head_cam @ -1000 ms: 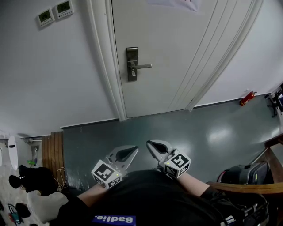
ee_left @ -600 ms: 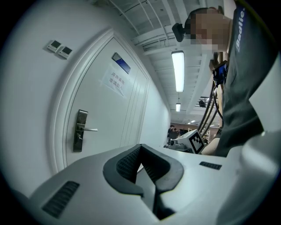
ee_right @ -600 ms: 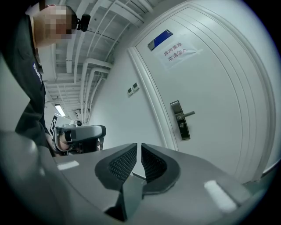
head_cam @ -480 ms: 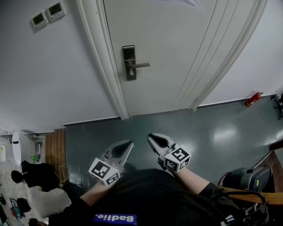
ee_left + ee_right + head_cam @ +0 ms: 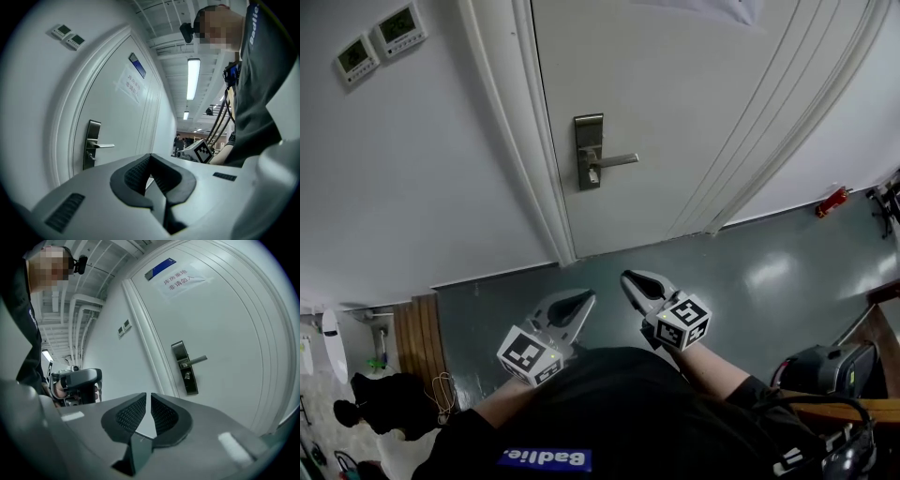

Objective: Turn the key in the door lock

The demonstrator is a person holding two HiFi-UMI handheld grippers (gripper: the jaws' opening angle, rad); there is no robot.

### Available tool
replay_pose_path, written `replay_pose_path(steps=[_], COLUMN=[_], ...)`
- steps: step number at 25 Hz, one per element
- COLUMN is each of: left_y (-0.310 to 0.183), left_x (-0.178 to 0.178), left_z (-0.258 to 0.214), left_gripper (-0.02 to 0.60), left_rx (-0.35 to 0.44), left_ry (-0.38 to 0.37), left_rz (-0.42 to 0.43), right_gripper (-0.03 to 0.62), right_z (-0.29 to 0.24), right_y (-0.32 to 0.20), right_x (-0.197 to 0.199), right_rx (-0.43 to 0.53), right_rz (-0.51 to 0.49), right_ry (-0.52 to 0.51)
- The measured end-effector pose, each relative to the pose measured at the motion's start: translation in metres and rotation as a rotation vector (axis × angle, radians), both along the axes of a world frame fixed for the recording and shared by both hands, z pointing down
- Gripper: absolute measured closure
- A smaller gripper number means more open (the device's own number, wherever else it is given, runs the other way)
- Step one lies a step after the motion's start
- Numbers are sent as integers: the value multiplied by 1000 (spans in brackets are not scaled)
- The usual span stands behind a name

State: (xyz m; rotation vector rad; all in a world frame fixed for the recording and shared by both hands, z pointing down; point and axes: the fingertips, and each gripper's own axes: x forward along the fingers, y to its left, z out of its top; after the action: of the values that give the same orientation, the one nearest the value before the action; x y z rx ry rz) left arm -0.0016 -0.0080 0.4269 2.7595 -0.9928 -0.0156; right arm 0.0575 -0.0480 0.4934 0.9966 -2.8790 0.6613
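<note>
I hold the left gripper (image 5: 587,299) and the right gripper (image 5: 628,278) at my waist, jaws closed on nothing. Bare grey floor (image 5: 750,272) lies open ahead up to the white door (image 5: 694,103). The key (image 5: 593,175) sits in the lock plate (image 5: 589,131) under the handle (image 5: 621,160), beside the door frame (image 5: 539,169).

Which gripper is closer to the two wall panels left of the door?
Left. The left gripper is below and right of the panels; the right gripper is farther right still.
</note>
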Motion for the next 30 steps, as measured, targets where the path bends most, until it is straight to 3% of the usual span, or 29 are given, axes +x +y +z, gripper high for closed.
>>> replay_pose_path(steps=[7,13,19,25,30], left_y=[-60,-84,-107,-119,-126], left_x=[-45,-50,-52,-55,-58], left_z=[-9,-8,-6,-1,8], left_gripper=[588,588,588,588,588], left_rx=[14,-5,-21,-43,-53], left_ry=[19,15,-19,-55,-74], left_rz=[63,46,-22,-80,-110], right_gripper=[579,546,494,472,462], right_z=[0,19,43,77,93], right_y=[-83,-136,-201,-257,-290], right_x=[-28,-31,-31,-32,-40], right_rx=[12,-90,-193,-342,-473], right_rz=[117,134,126,170,194], right_ry=[26,-27,-93,-241,-504])
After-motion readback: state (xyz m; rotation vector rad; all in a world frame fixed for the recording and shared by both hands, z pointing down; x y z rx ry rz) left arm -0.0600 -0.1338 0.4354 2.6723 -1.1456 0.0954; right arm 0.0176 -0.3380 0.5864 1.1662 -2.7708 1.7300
